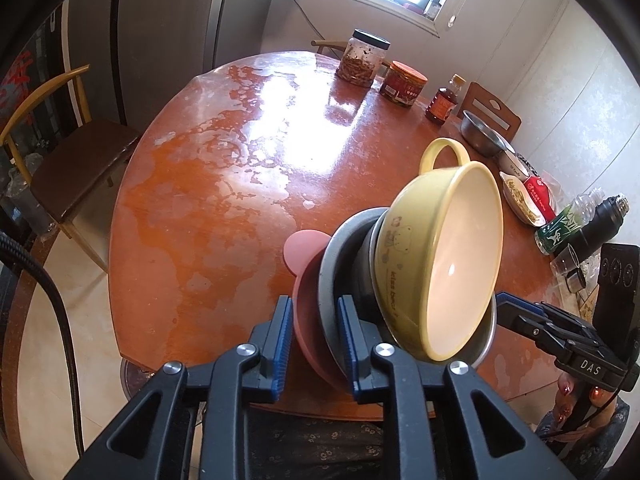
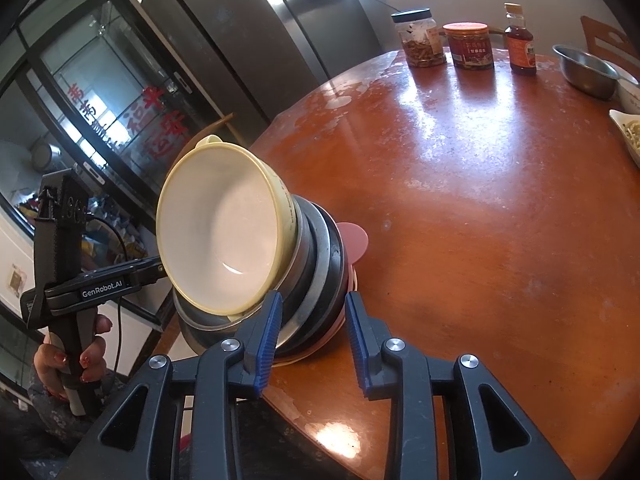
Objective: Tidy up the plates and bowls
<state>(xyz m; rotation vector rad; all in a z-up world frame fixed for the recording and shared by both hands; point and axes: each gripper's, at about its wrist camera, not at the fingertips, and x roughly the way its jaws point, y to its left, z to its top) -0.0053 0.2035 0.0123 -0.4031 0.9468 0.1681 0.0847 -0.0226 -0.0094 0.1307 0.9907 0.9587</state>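
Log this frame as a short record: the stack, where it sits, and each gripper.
Stack, top down: yellow bowl, steel bowl, grey plate, pink plate
Location: near edge of the table
Left gripper: jaws astride the pink and grey plate rims; grip unclear
Right gripper: open, jaws astride the stack's rim on the opposite side

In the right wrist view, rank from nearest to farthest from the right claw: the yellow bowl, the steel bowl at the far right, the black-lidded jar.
1. Yellow handled ceramic bowl, atop the stack at the left, just ahead of the right claw.
2. Empty steel bowl, far right edge of the table.
3. Clear black-lidded plastic jar, far edge, centre.
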